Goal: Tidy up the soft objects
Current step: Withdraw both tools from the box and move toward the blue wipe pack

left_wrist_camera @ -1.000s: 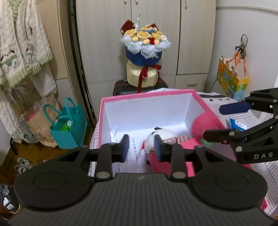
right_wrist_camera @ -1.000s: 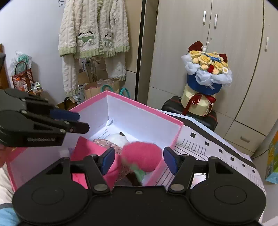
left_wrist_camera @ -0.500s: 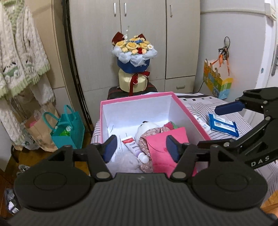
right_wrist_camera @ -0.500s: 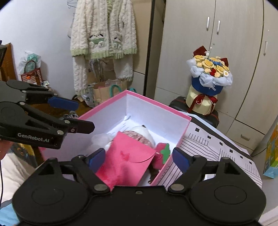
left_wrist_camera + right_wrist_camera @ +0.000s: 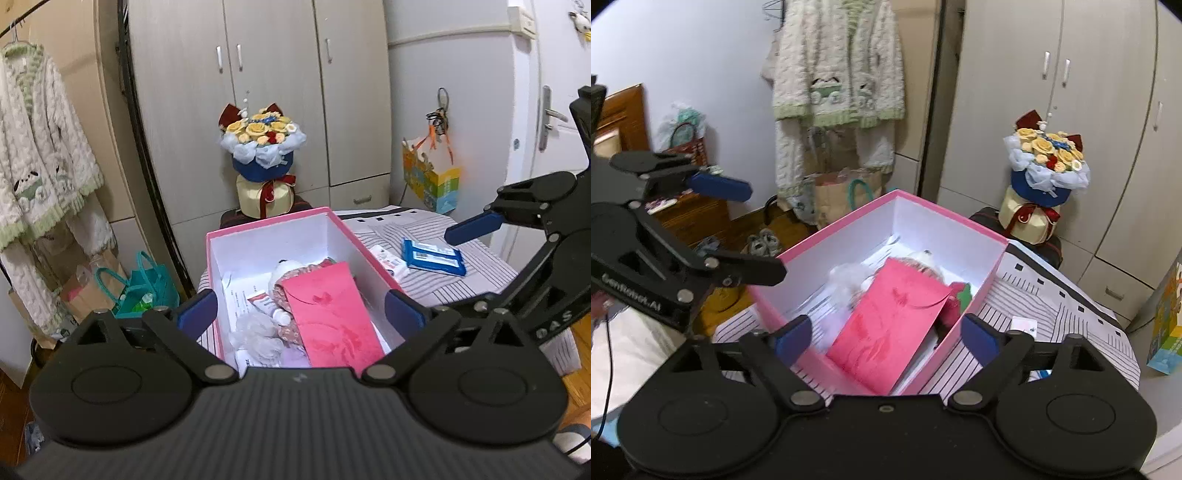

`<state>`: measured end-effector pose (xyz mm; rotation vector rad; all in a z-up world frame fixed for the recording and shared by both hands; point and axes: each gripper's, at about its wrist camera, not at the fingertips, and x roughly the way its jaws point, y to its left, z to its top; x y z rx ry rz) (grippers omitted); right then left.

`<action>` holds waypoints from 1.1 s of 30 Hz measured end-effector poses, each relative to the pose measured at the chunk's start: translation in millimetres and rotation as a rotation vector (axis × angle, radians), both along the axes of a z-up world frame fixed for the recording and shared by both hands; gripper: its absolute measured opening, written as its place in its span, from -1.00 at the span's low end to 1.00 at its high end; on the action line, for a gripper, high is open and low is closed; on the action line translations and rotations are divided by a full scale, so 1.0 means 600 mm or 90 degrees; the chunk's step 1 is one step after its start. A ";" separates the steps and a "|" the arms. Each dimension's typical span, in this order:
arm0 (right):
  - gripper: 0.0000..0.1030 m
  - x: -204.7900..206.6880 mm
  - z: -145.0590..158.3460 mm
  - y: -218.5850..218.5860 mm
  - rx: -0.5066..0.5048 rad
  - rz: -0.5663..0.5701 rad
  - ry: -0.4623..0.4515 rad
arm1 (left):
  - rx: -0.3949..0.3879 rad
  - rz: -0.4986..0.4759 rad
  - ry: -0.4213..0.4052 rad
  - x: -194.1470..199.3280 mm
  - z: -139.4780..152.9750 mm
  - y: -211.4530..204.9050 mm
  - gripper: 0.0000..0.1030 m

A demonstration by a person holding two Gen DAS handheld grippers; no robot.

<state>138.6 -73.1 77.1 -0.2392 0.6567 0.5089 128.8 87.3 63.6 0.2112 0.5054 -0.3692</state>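
Observation:
A pink box (image 5: 360,236) with white inner walls stands on a striped cloth; it also shows in the right wrist view (image 5: 955,219). Inside lie a pink envelope (image 5: 330,314), a white plush toy (image 5: 286,267), a crumpled clear bag (image 5: 256,332) and a small tube (image 5: 258,299). In the right wrist view the envelope (image 5: 890,325) covers most of the plush, and a pink strawberry plush (image 5: 955,299) sits at the right wall. My left gripper (image 5: 299,312) is open and empty above the box's near end. My right gripper (image 5: 886,336) is open and empty above the box.
A blue wipes pack (image 5: 434,256) and a small white packet (image 5: 389,260) lie on the striped cloth right of the box. A flower bouquet (image 5: 264,162) stands behind it by the wardrobe. Teal and paper bags (image 5: 147,288) sit on the floor at left.
Both grippers have opened wide and pulled back and up from the box. The pink strawberry plush that was between the right fingers now lies in the box.

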 end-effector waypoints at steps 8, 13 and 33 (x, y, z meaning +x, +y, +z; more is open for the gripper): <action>0.85 -0.084 0.006 -0.013 -0.014 0.023 -0.021 | -0.002 -0.051 0.036 -0.051 -0.014 -0.020 0.93; 0.86 -0.123 -0.002 -0.041 0.000 0.014 -0.025 | 0.001 -0.078 0.033 -0.082 -0.017 -0.041 0.93; 0.87 -0.127 -0.133 -0.244 0.076 -0.146 -0.111 | -0.071 -0.114 0.002 -0.040 -0.110 -0.235 0.89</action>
